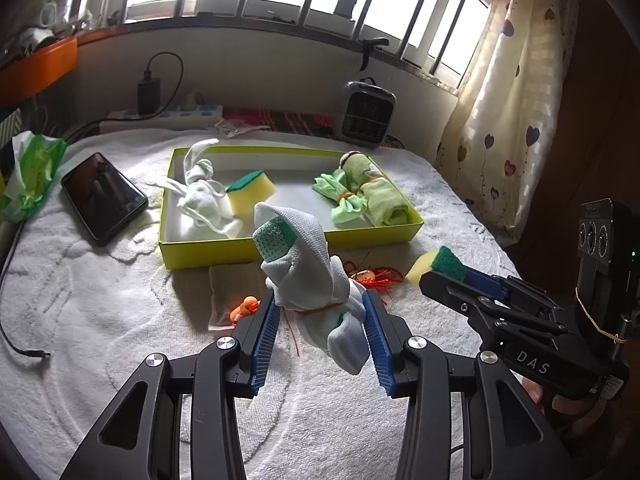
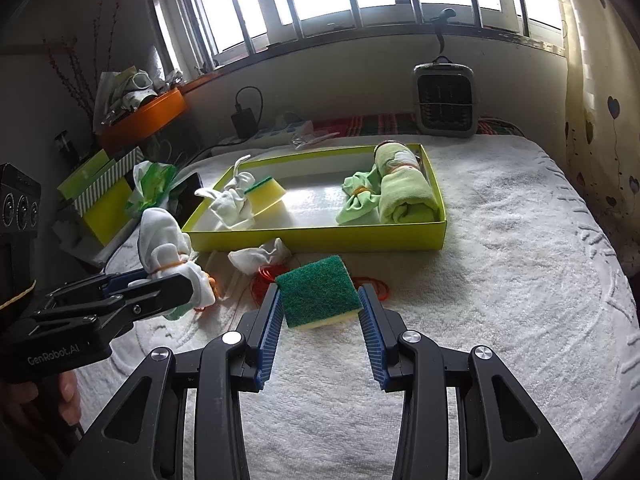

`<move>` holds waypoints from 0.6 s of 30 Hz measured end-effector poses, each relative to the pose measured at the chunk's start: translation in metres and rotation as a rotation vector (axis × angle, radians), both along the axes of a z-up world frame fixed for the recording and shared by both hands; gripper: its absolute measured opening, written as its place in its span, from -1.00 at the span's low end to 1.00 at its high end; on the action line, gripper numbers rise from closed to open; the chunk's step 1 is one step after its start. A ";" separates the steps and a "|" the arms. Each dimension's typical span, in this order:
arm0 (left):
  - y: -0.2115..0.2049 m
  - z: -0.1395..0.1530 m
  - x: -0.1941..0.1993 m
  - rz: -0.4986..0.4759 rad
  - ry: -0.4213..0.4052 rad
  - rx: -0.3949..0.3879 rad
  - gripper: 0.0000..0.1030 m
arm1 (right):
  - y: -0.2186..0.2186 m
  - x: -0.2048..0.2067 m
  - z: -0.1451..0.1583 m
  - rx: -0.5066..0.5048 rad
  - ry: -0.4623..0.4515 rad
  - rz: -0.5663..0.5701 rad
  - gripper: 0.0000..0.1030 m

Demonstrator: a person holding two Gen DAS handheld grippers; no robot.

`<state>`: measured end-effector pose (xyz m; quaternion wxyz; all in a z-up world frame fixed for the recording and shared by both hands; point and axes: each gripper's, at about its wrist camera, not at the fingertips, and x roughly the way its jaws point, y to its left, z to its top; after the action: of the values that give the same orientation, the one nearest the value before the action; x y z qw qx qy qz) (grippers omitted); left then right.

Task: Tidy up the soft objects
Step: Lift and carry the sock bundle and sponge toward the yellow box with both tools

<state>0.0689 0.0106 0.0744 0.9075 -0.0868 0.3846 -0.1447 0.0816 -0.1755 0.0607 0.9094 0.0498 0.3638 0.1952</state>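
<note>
My left gripper (image 1: pixel 320 312) is shut on a white sock bundle (image 1: pixel 304 264) tied with a rubber band, held above the towel in front of the yellow-green box (image 1: pixel 280 246); the bundle also shows in the right wrist view (image 2: pixel 164 248). My right gripper (image 2: pixel 318 300) is shut on a yellow sponge with a green scouring face (image 2: pixel 316 296), also seen in the left wrist view (image 1: pixel 434 266). The box (image 2: pixel 320 238) holds a white sock bundle (image 2: pixel 232 204), a second sponge (image 2: pixel 266 196), a green cloth bow (image 2: pixel 356 200) and a rolled green towel (image 2: pixel 404 196).
A white towel (image 2: pixel 500 280) covers the table. A loose white sock (image 2: pixel 260 258) and orange rubber bands (image 2: pixel 376 286) lie in front of the box. A phone (image 1: pixel 102 196) and a green-white bag (image 1: pixel 30 172) lie left. A small heater (image 2: pixel 444 100) stands behind.
</note>
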 end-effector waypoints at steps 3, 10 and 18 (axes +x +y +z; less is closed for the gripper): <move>0.004 0.005 0.006 0.007 -0.006 -0.002 -0.21 | 0.000 0.005 0.005 0.004 -0.007 0.001 -0.23; 0.012 0.011 0.024 0.019 -0.010 0.003 -0.21 | 0.001 0.021 0.013 -0.003 -0.023 0.005 -0.23; 0.025 0.012 0.049 0.045 0.004 0.009 -0.21 | 0.005 0.045 0.016 -0.022 -0.022 0.006 -0.23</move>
<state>0.1181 0.0352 0.0861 0.9102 -0.0918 0.3848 -0.1223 0.1267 -0.1707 0.0762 0.9132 0.0366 0.3561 0.1946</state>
